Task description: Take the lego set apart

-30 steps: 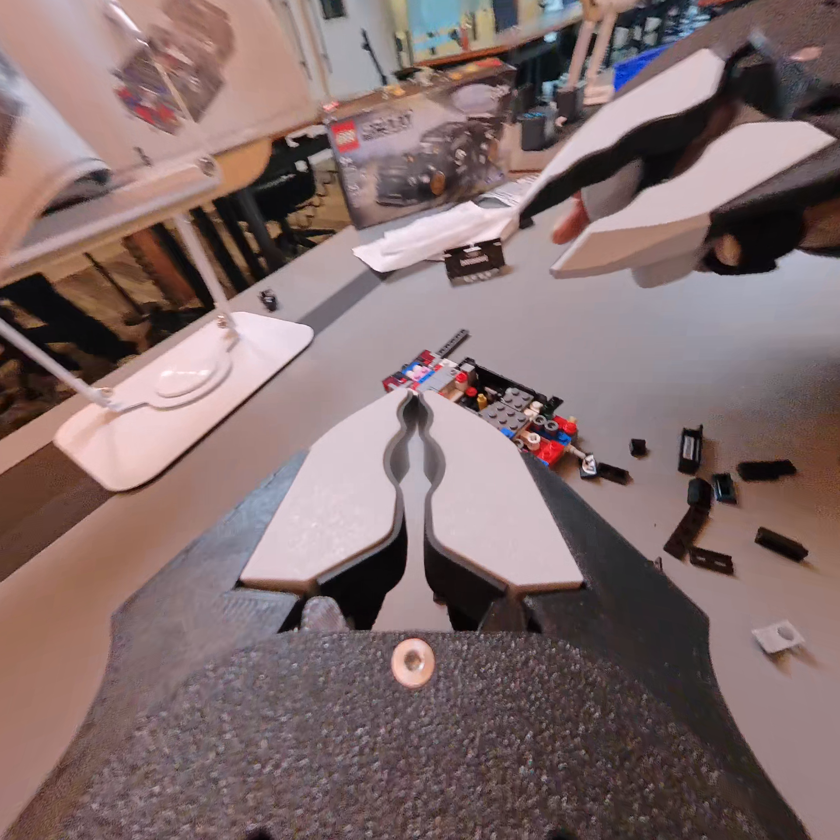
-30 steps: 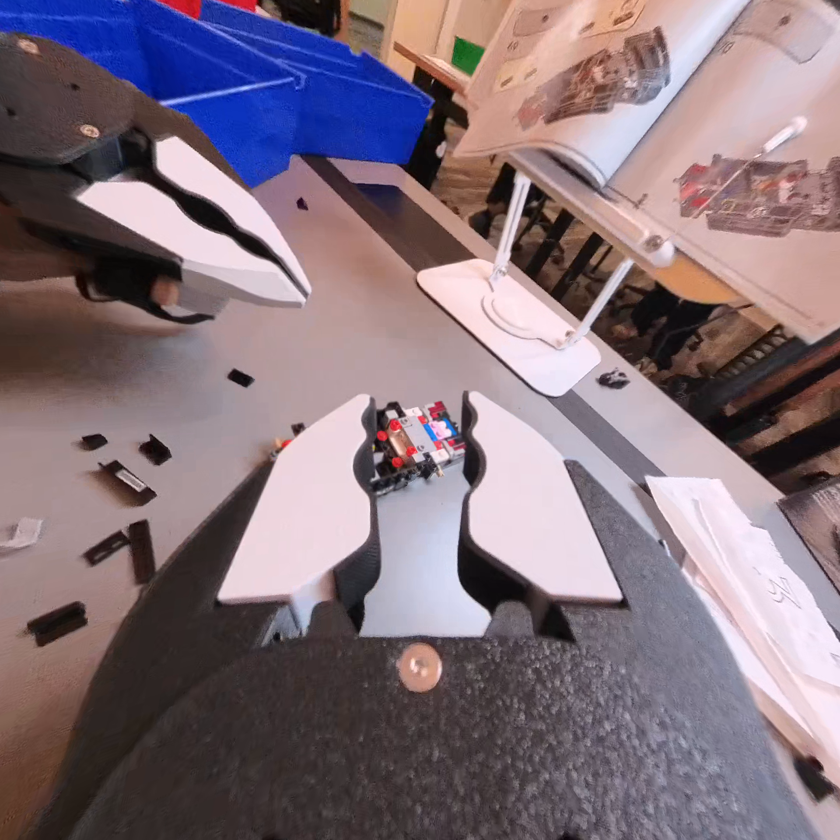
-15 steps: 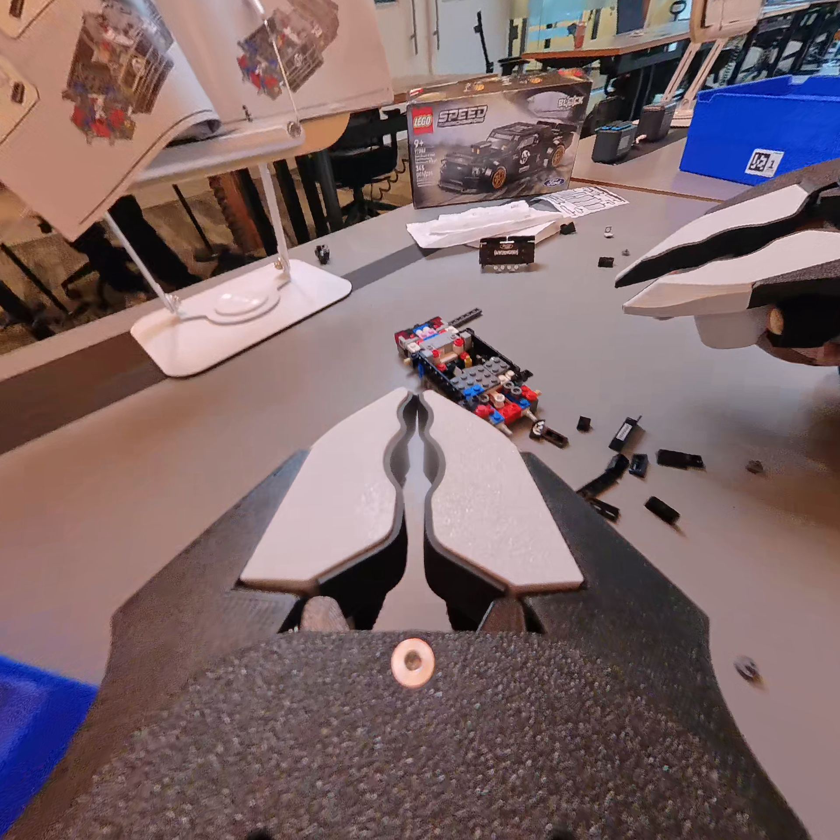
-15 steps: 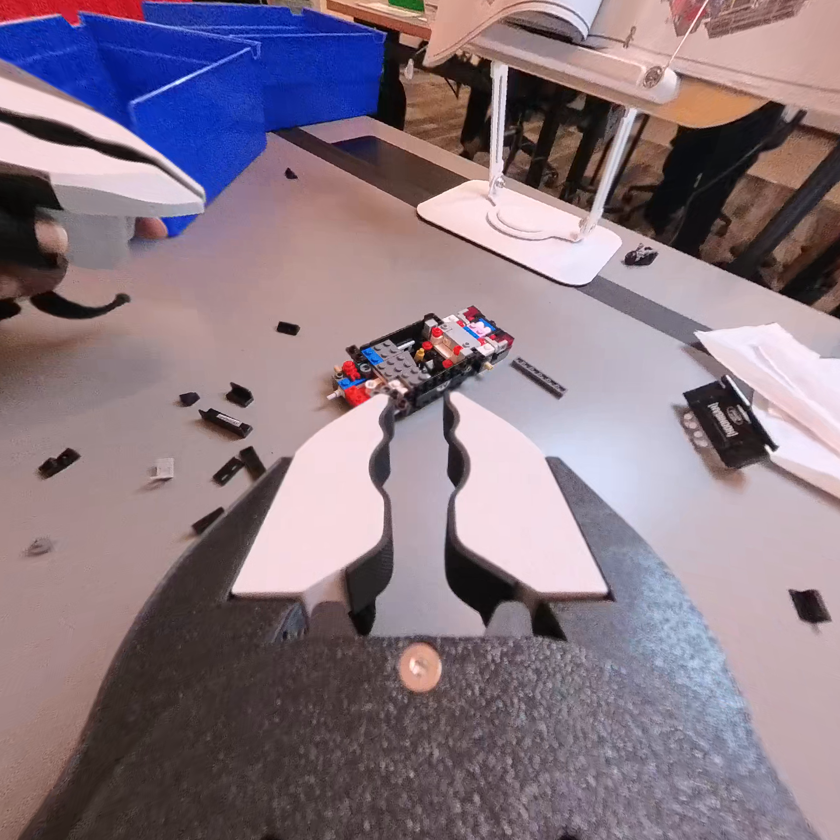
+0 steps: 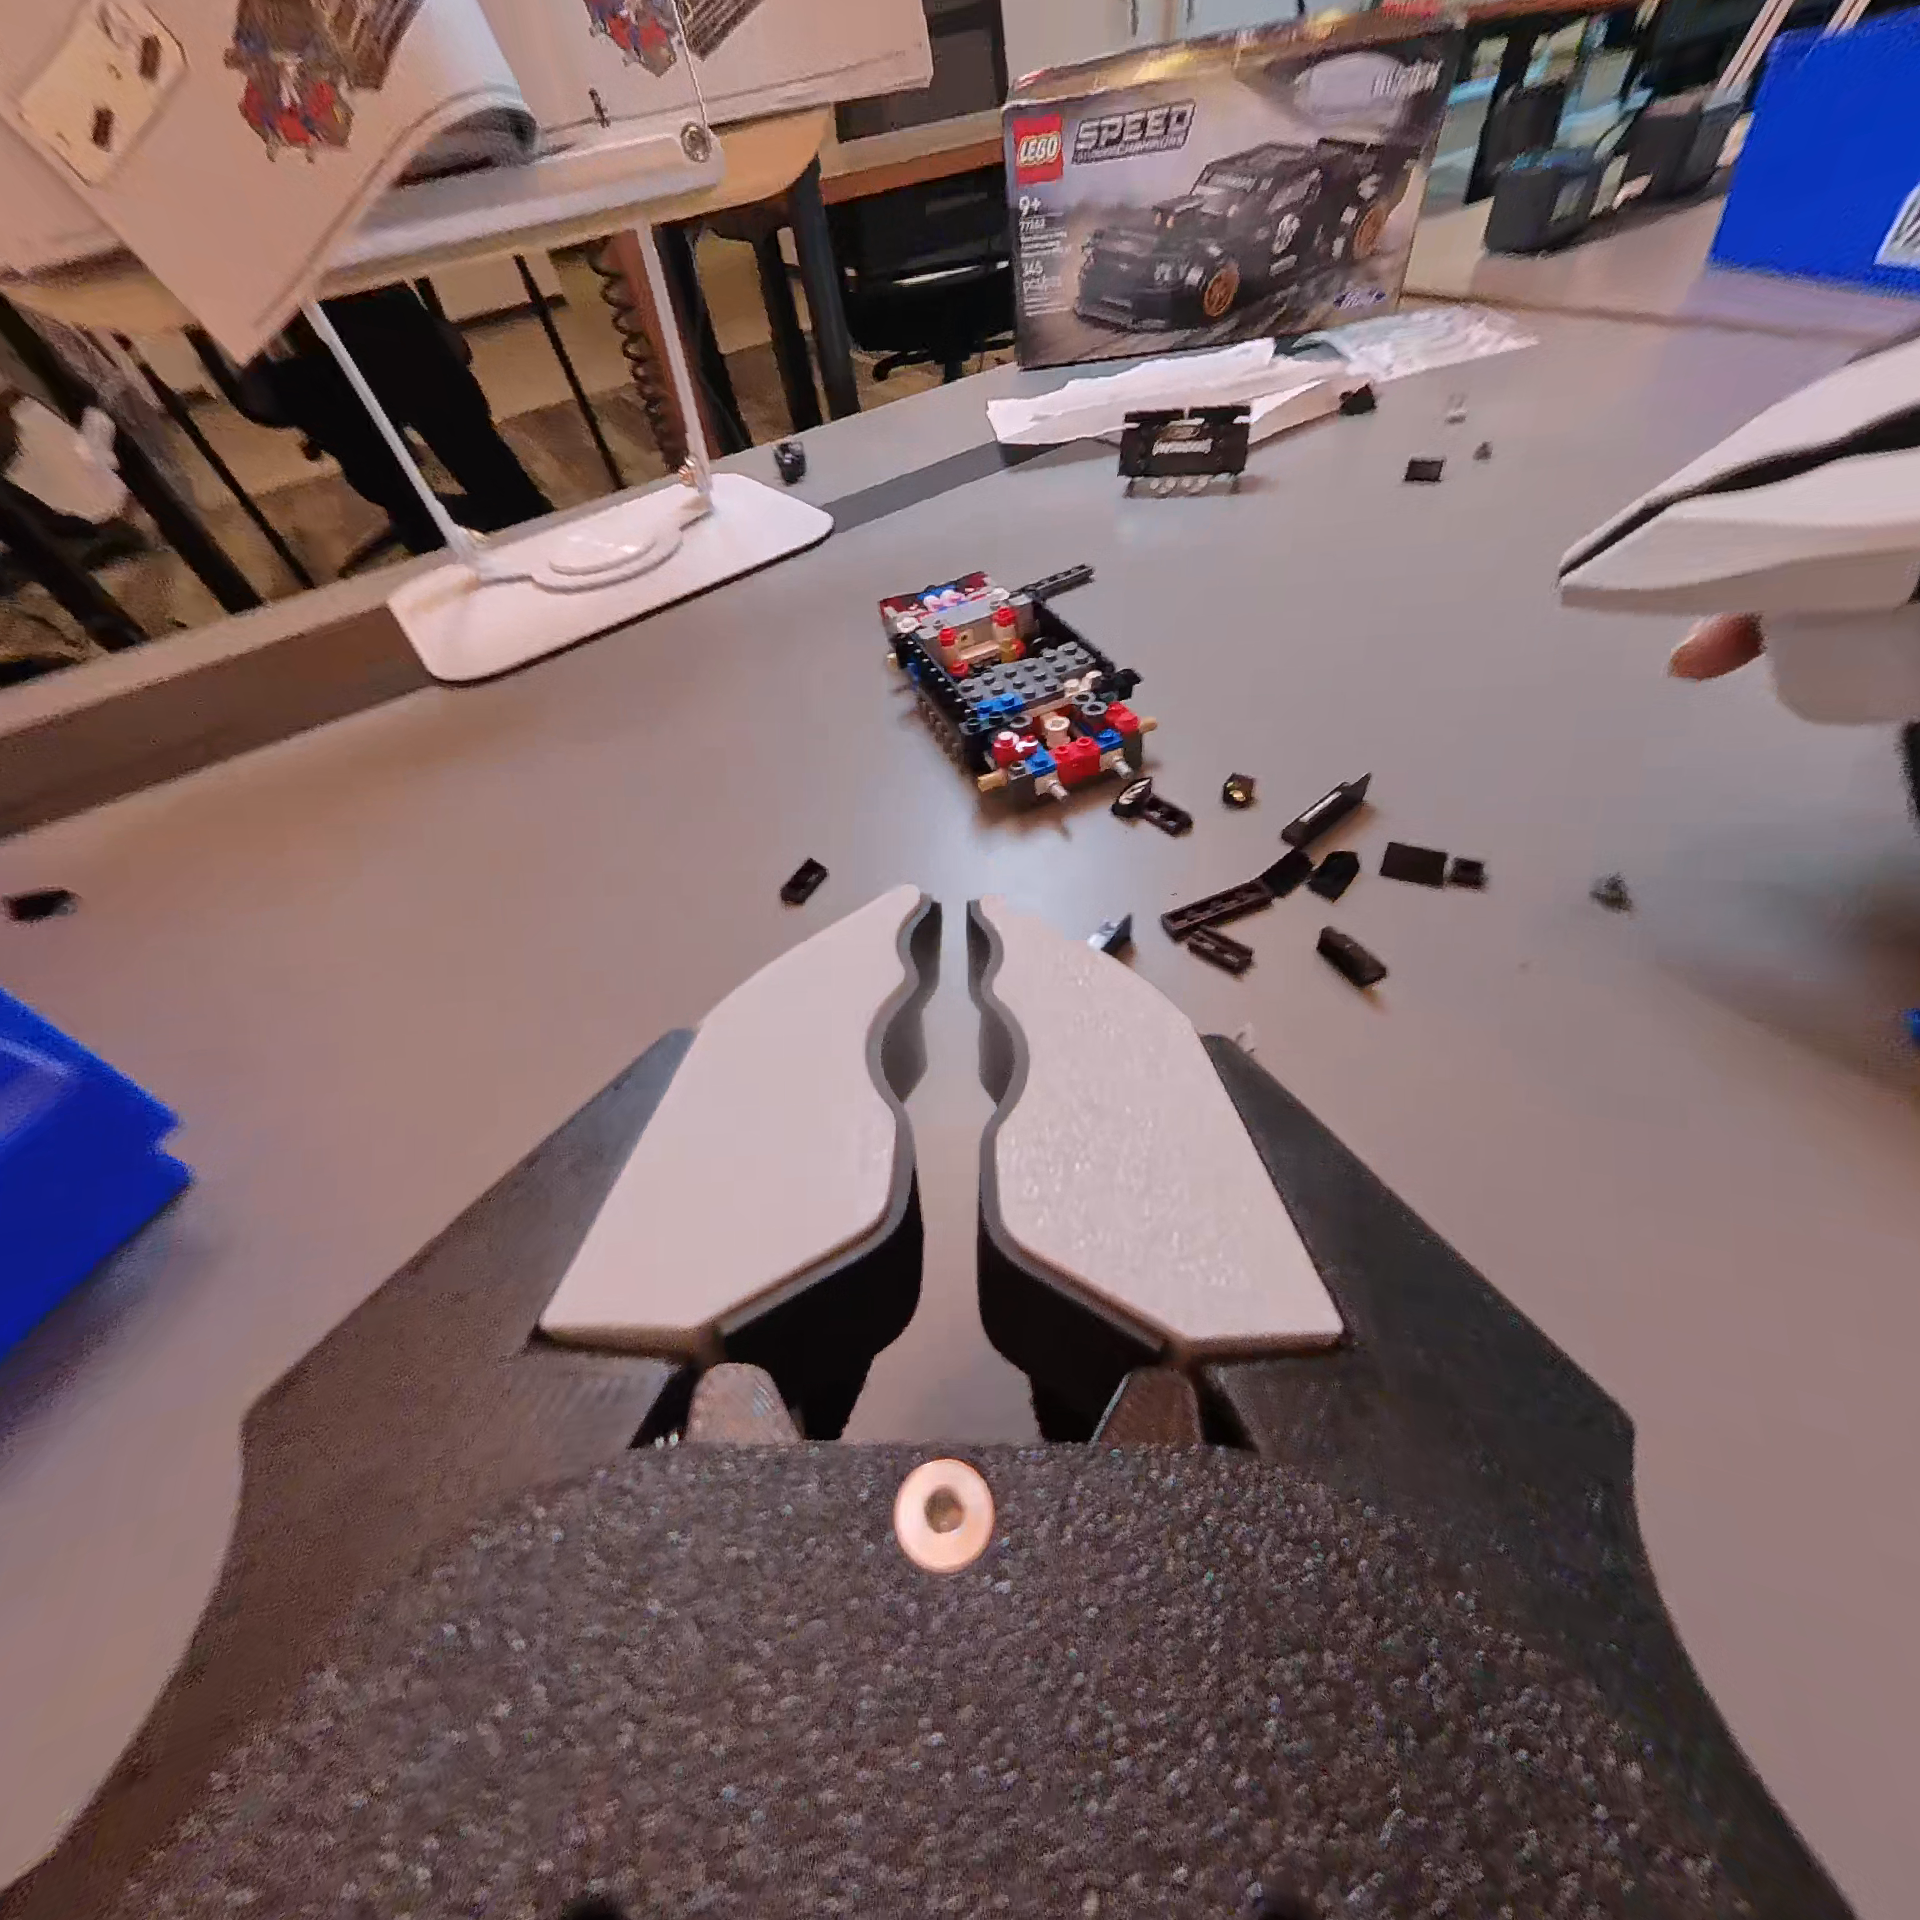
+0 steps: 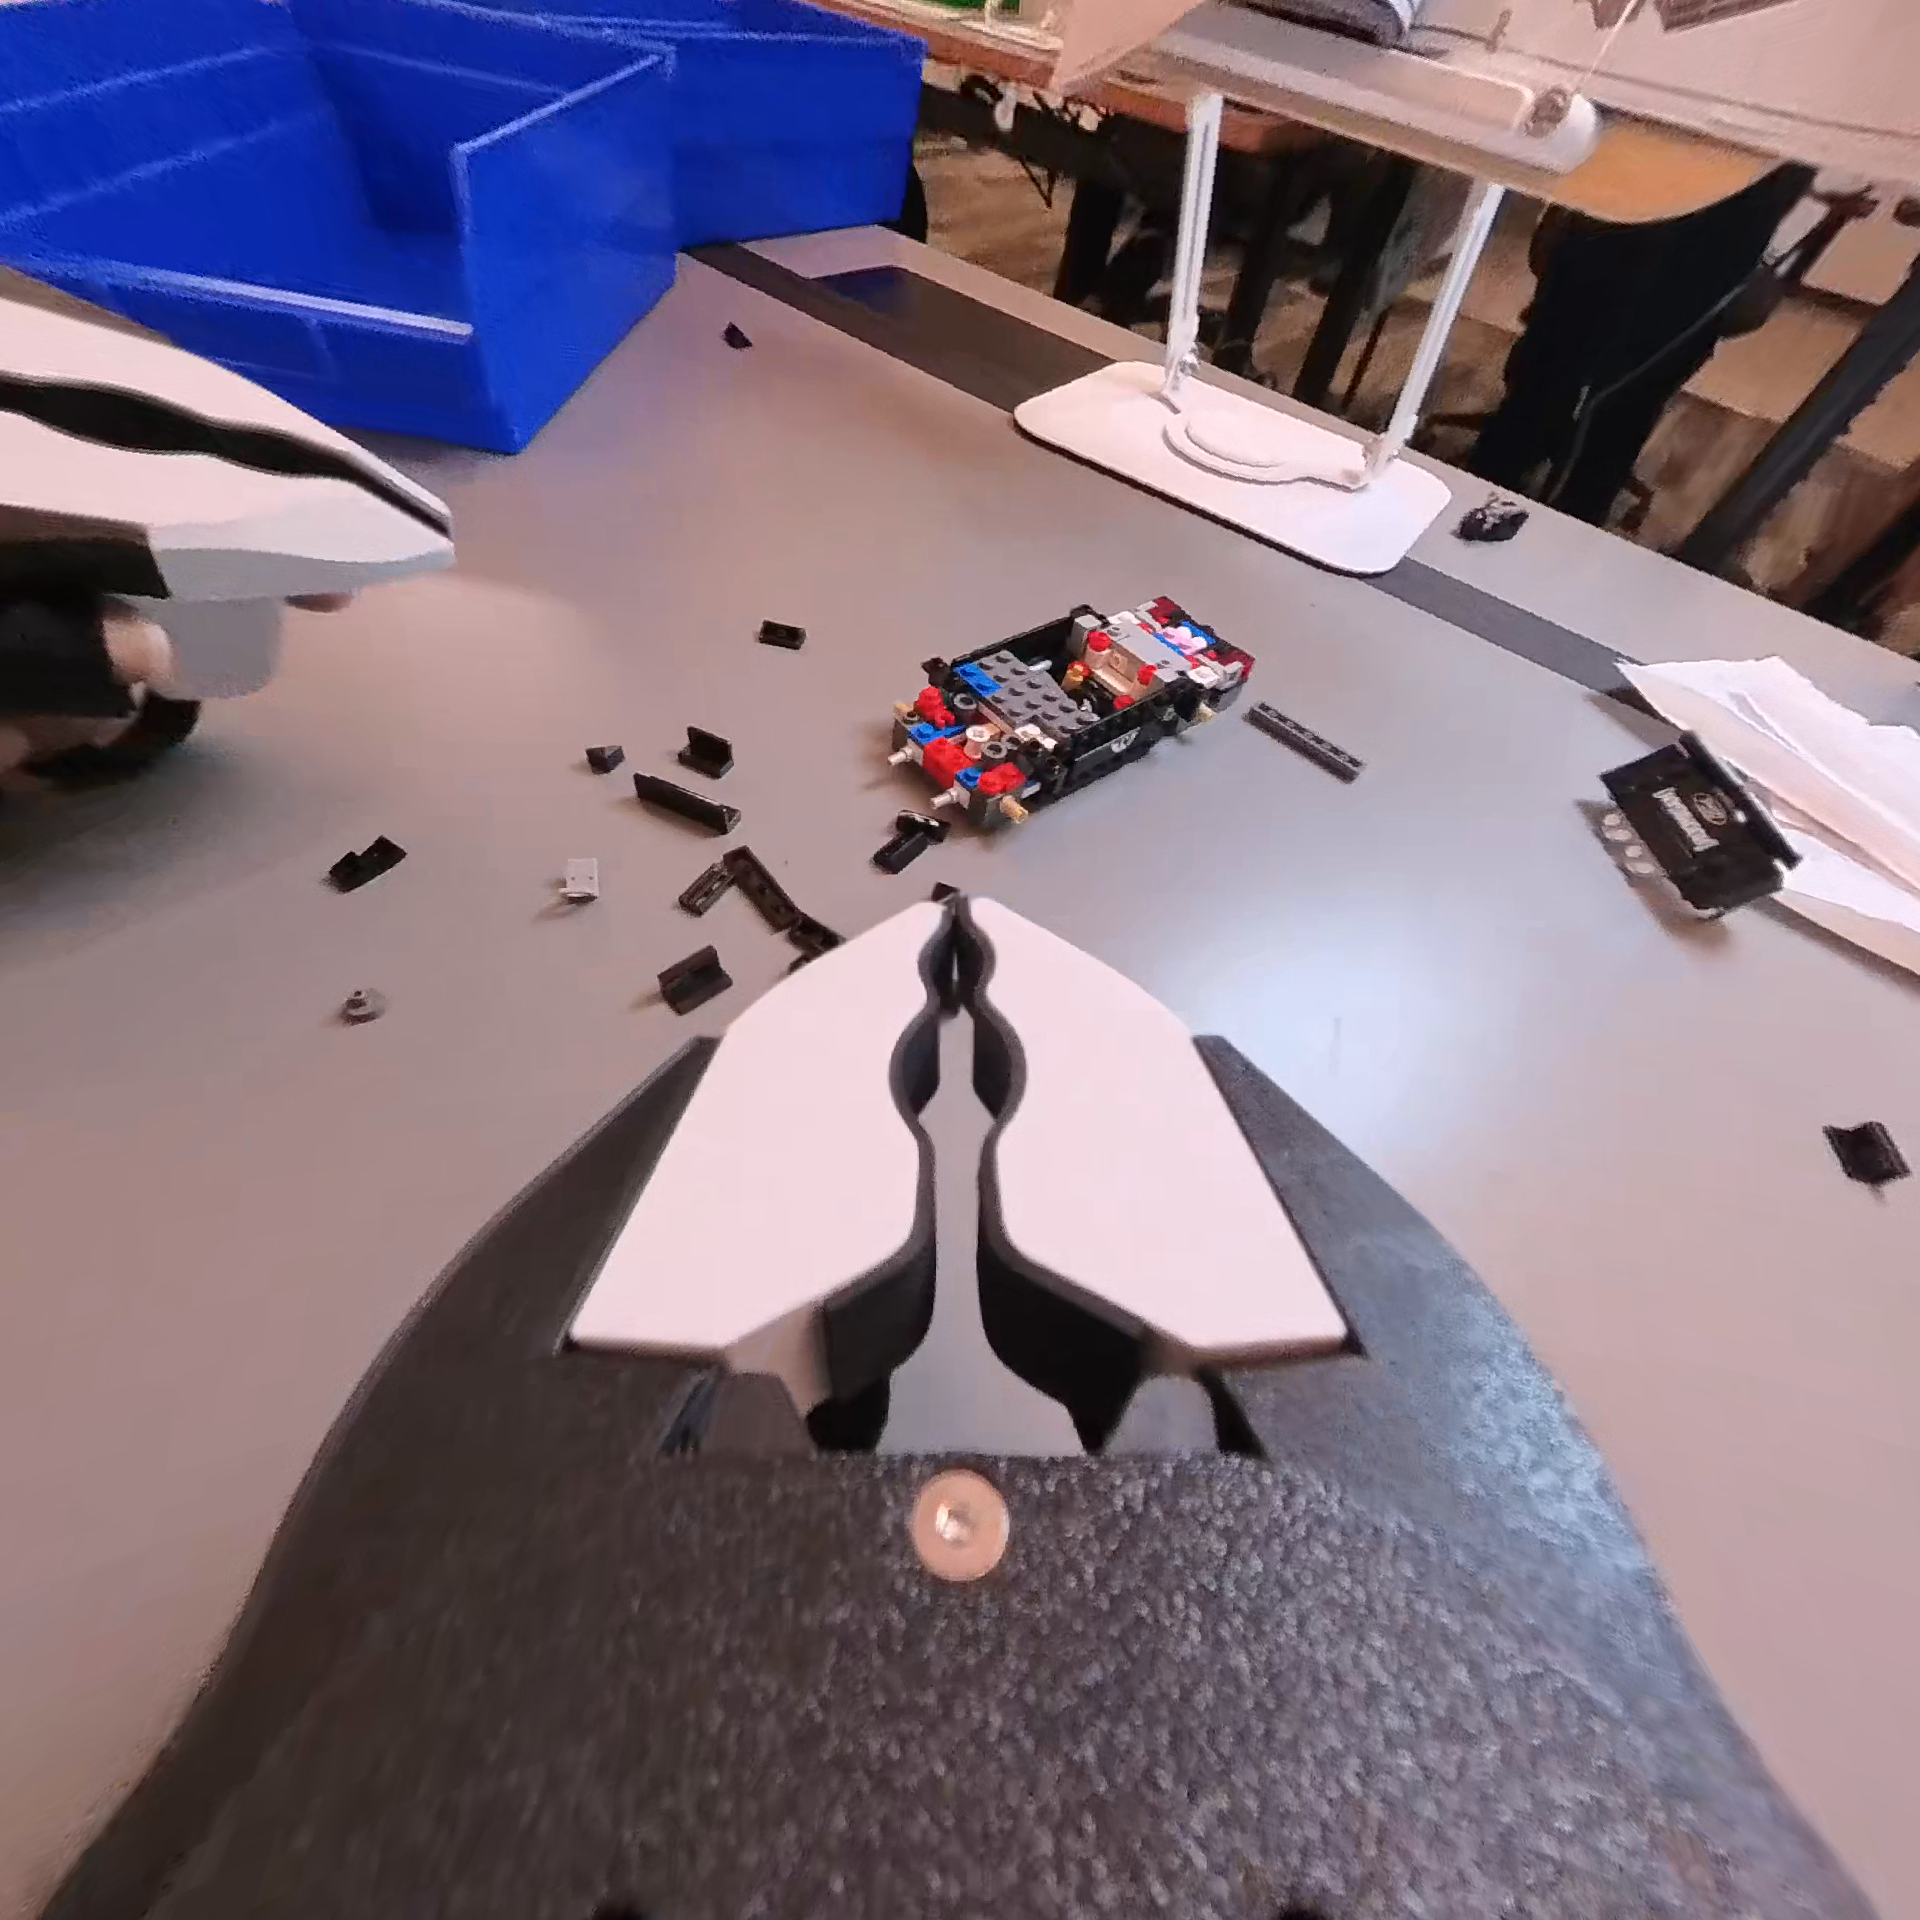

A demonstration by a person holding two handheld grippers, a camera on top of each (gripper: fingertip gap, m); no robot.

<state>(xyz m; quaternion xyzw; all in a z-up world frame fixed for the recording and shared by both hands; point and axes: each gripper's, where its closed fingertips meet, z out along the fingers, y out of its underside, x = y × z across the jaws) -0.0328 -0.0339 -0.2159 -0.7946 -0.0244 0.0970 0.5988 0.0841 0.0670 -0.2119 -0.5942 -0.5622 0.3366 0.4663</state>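
Both grippers pulled back since 0.5 s ago; right gripper (image 6: 958, 906) closed up, tips touching, empty. Grey table (image 5: 520, 935) has open room near the edges. Lego car (image 5: 1013, 696) sits mid-table, black bits (image 5: 1247, 899) just right. Left gripper (image 5: 954, 906) a narrow slit, empty. Lego box (image 5: 1216, 197) only in left view; blue bins (image 6: 416, 208) mostly in right.
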